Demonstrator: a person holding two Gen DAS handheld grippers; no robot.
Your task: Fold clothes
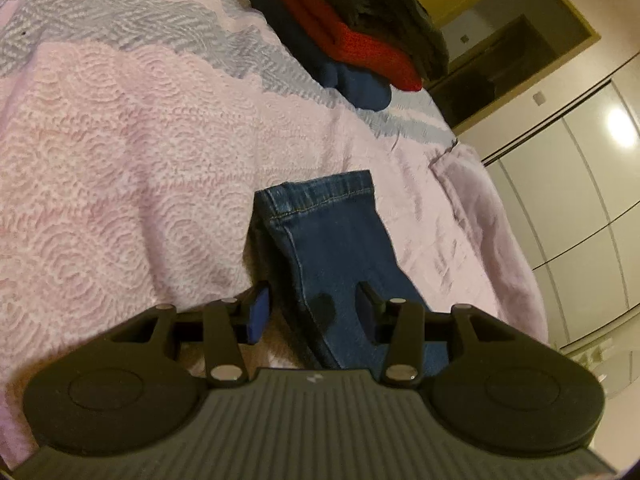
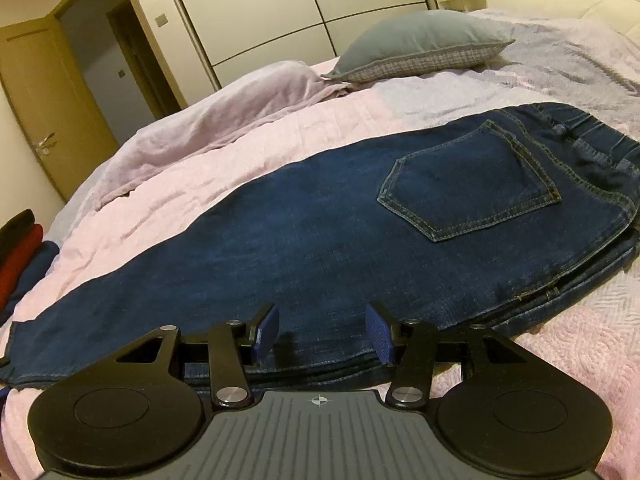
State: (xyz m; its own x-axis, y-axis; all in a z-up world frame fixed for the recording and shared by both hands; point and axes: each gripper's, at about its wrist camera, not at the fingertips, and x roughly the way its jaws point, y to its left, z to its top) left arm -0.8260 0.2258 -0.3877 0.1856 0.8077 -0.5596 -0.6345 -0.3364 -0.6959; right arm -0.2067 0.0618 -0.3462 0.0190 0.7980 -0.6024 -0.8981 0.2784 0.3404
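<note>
Dark blue jeans [image 2: 340, 232] lie flat on the pink bedspread, folded lengthwise, back pocket up, waistband at the right, leg hem at the far left. My right gripper [image 2: 322, 330] is open just above the near edge of the jeans at mid-leg, holding nothing. In the left wrist view the leg end of the jeans [image 1: 340, 240] with its stitched hem runs away from me. My left gripper [image 1: 312, 312] is open, its fingers on either side of the leg's edge, not closed on it.
A stack of folded clothes, navy, red and black [image 1: 352, 36], sits at the far side of the bed; it also shows in the right wrist view [image 2: 20, 256]. A grey pillow [image 2: 416, 48] and rumpled lilac sheet [image 2: 224, 116] lie beyond the jeans. Wardrobe doors [image 2: 280, 12] and a doorway stand behind.
</note>
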